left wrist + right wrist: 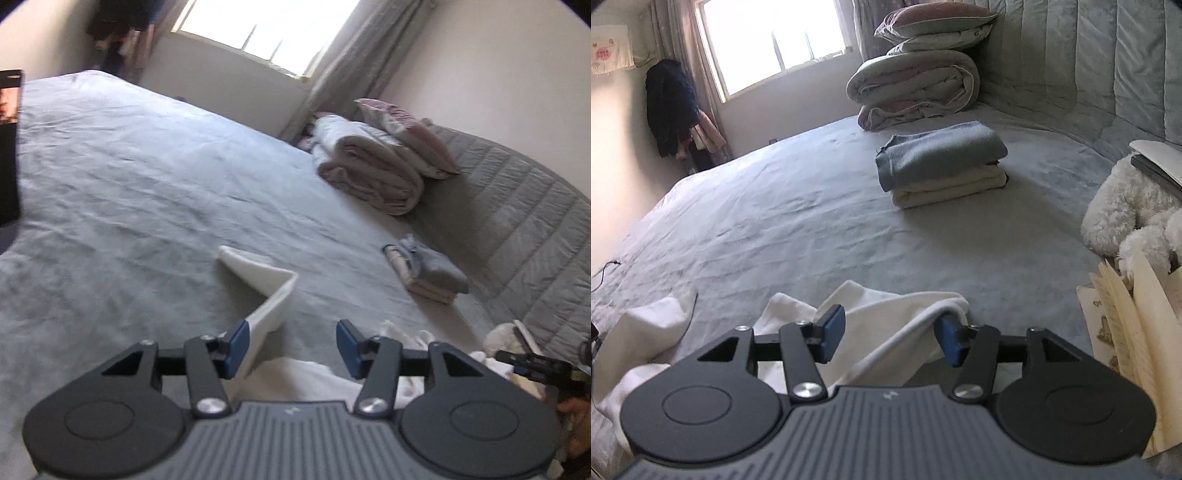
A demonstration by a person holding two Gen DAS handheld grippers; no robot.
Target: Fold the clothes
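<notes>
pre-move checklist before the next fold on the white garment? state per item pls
1. Left gripper open, nothing pinched: ok; white cloth only brushes one blue-padded finger.
2. Right gripper open: ok, but the crumpled white cotton garment drapes over one finger; released cleanly: cannot tell.
3. Garment flat for folding: not ok; bunched, one strip standing up.
4. Free area on the grey bed sheet ahead: ok.
5. Stack of folded grey and cream clothes clear of the work area: ok.
6. Open paper book near right gripper: not ok, close.
</notes>
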